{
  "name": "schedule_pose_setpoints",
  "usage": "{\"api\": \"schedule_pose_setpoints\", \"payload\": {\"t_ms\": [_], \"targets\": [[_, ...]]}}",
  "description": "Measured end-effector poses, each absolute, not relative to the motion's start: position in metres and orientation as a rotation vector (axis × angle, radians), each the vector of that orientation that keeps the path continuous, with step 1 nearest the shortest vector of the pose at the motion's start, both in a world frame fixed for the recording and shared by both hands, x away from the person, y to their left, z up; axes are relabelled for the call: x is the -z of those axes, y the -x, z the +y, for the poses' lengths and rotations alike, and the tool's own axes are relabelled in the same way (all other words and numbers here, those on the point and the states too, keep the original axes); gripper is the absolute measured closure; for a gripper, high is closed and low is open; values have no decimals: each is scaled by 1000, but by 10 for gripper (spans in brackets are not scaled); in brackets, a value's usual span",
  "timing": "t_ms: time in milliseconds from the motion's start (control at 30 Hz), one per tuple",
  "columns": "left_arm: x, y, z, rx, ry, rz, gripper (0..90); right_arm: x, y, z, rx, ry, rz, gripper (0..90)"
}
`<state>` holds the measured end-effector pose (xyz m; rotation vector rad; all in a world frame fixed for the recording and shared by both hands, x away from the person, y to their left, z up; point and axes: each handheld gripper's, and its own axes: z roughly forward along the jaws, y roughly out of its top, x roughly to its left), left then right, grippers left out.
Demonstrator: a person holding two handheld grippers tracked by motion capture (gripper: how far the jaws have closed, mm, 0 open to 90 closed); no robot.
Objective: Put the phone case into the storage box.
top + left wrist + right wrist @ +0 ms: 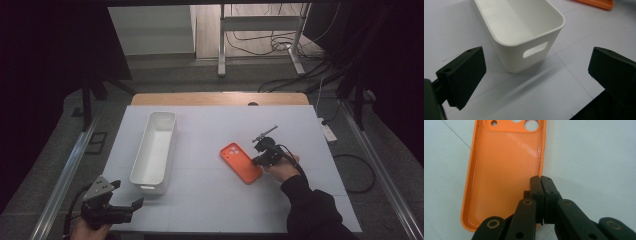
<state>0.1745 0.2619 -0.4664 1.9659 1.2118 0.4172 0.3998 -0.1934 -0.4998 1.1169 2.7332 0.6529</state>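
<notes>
The high view takes in the whole white tabletop (215,200): an orange phone case (241,162) lies a little right of centre, a long white bin (154,150) stands to its left, well apart from it; the right gripper (264,156) sits at the case's right edge, and the left gripper (131,206) hangs by the tabletop's near left corner, just short of the bin's near end. The right gripper view adds what the high view cannot: the case (504,172) lies hollow side up, camera cut-outs at the far end, and the fingers (541,186) are pressed together on its right rim, pinching the thin wall. The left gripper view shows its fingers (464,72) spread wide with nothing between them, aimed at the bin's (529,47) handle slot; the case's corner (599,3) peeks in at the top. The right hand (283,169) reaches in from the lower right, its dark sleeve (312,210) angled toward the case; the left hand (90,230) holds low at the near edge.
</notes>
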Motion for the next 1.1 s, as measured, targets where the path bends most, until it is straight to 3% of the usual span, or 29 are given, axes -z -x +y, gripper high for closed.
{"api": "schedule_pose_setpoints", "payload": {"t_ms": [1100], "targets": [[466,-176,257,-449,-2007,1225,9,473,-384,-201,-838,-1082,2625,888]]}}
